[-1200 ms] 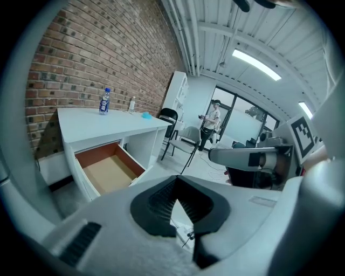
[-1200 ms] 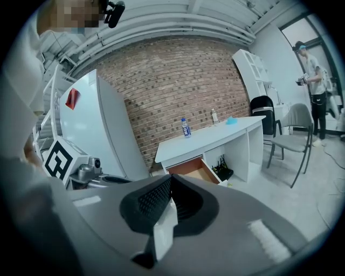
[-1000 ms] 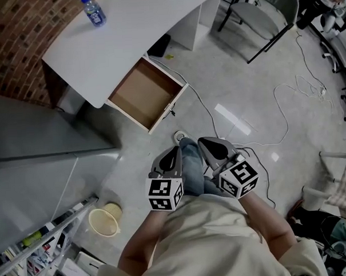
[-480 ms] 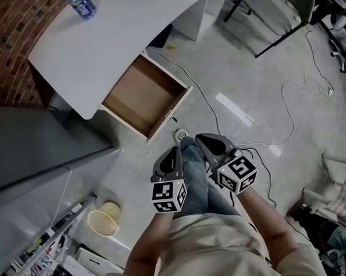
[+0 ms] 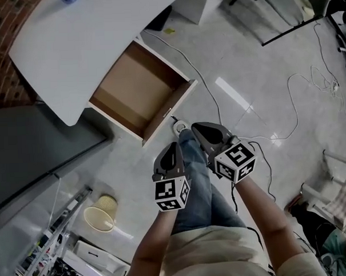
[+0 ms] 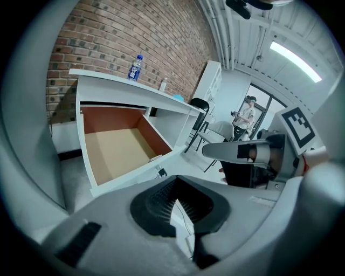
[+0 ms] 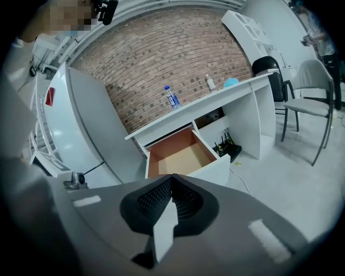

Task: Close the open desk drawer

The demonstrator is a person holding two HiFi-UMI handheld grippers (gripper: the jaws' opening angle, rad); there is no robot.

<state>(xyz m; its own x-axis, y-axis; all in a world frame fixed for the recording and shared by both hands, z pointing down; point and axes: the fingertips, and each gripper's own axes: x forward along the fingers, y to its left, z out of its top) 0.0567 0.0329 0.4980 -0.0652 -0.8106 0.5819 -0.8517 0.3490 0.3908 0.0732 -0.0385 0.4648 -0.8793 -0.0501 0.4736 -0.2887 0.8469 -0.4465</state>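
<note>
Head view looks steeply down on the drawer, which is pulled far out from under the near edge of the white tabletop; its brown inside is bare and its pale front faces the person. Nothing of the closing is done yet. The left gripper and the right gripper hang side by side above the person's knees, short of the drawer front and touching nothing. Both pairs of jaws are pressed together with nothing between them. What remains, by the look of it, is to reach the front panel and push it in flush. A bottle stands on the tabletop near the brick wall. The glossy grey floor carries loose cables, a chair stands off to one side, and a pale basket sits by the shelving.
</note>
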